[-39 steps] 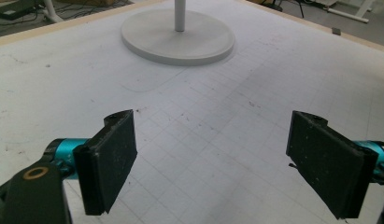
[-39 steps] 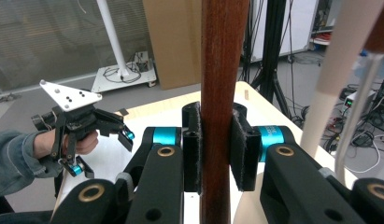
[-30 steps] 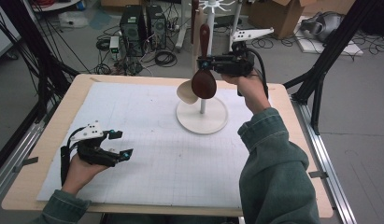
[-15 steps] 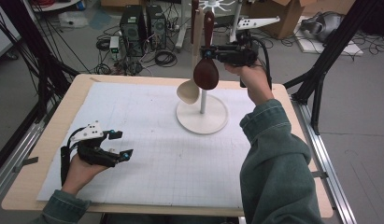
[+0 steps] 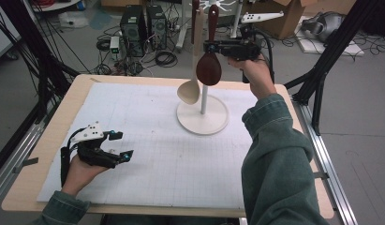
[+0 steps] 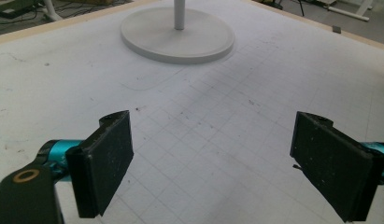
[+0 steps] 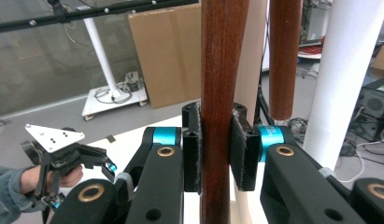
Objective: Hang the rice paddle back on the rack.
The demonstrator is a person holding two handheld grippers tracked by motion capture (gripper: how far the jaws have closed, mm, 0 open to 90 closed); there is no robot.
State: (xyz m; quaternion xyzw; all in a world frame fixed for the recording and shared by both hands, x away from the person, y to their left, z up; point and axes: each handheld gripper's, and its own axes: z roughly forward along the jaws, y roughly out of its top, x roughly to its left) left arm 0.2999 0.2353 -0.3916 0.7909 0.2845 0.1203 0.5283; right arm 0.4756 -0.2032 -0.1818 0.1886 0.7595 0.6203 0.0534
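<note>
A dark brown wooden spoon (image 5: pixel 209 65) hangs upright, bowl down, with my right gripper (image 5: pixel 213 46) shut on its handle (image 7: pixel 220 93) high above the table's far side. Beside it a pale cream spoon (image 5: pixel 189 89) hangs by the white stand's pole (image 5: pixel 204 96), above the round white base (image 5: pixel 203 117). A second brown handle (image 7: pixel 284 56) and the white pole (image 7: pixel 341 74) show in the right gripper view. My left gripper (image 5: pixel 124 145) rests open on the mat at the near left, its black pads (image 6: pixel 105 163) wide apart with nothing between them; the stand base (image 6: pixel 178 35) lies ahead.
A white gridded mat (image 5: pixel 148 159) covers the wooden table (image 5: pixel 54 126). Beyond the far edge, the floor holds computer towers (image 5: pixel 143 21), cables and cardboard boxes. Black frame legs (image 5: pixel 321 65) stand to the right of the table.
My right gripper has lifted the dark spoon higher along the stand and slightly toward the far side. The left gripper has stayed where it was.
</note>
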